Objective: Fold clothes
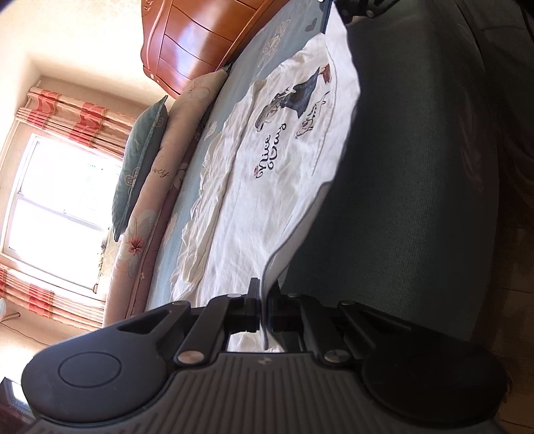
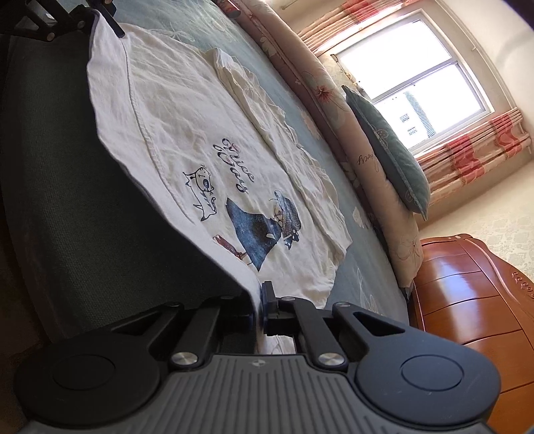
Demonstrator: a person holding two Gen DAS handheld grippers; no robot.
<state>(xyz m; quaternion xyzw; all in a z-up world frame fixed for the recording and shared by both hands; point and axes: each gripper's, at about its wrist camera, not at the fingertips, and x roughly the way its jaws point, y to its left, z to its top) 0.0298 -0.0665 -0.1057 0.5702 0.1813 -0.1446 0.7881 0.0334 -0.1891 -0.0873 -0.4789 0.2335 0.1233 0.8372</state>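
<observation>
A white T-shirt (image 1: 267,187) with a blue cartoon print and dark script lettering lies spread on the bed; it also shows in the right wrist view (image 2: 187,140). My left gripper (image 1: 263,300) is shut on the shirt's near edge at one corner. My right gripper (image 2: 259,300) is shut on the same edge at the other corner. Each gripper shows at the top of the other's view, the right one (image 1: 353,13) and the left one (image 2: 100,20), both pinching the hem. The hem is lifted slightly off the bed edge.
The bed has a blue-grey floral sheet (image 1: 280,36) and a dark green side (image 1: 400,167). Pillows (image 1: 143,157) lean by the window (image 2: 414,80). A wooden dresser (image 2: 467,300) stands beside the bed.
</observation>
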